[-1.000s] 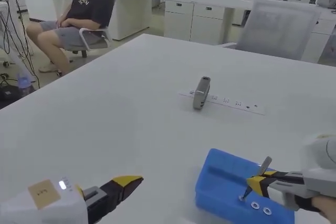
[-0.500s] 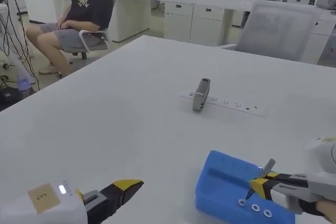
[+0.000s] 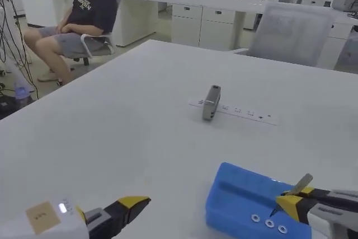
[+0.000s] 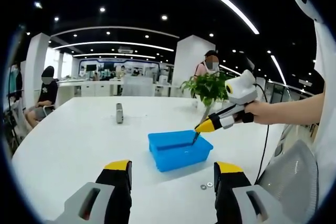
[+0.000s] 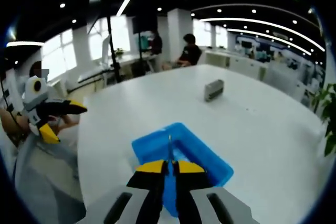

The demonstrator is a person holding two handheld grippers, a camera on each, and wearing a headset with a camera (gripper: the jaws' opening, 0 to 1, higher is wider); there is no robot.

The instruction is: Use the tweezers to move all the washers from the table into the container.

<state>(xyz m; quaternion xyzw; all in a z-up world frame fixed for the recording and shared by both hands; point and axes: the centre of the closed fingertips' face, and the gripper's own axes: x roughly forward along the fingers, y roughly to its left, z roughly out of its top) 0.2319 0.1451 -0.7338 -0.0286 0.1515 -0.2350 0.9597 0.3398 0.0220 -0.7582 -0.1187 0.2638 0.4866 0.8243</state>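
Your right claw [image 5: 169,165] is closed tight on one pair of thin metal tweezers [image 5: 169,149]. In the right gripper view their tips point down over the open top of the single blue rectangular plastic container [image 3: 235,191]. Your left claw [image 3: 140,201] hangs wide open over the white desk [image 3: 140,127] with nothing in it, well apart from the container.

In the head view three small silver ring washers [image 3: 269,223] lie in a short row against the blue, just beside the tweezer tips. I cannot tell whether they rest inside the container or on its near edge. In the left gripper view two washers [image 4: 206,185] lie on the bare desk, just beside the container's near corner.

Farther across the desk one small grey box-shaped device [image 3: 211,102] stands upright on a flat white strip [image 3: 249,115]. One person [image 3: 84,15] sits on a chair beyond the desk's far corner.
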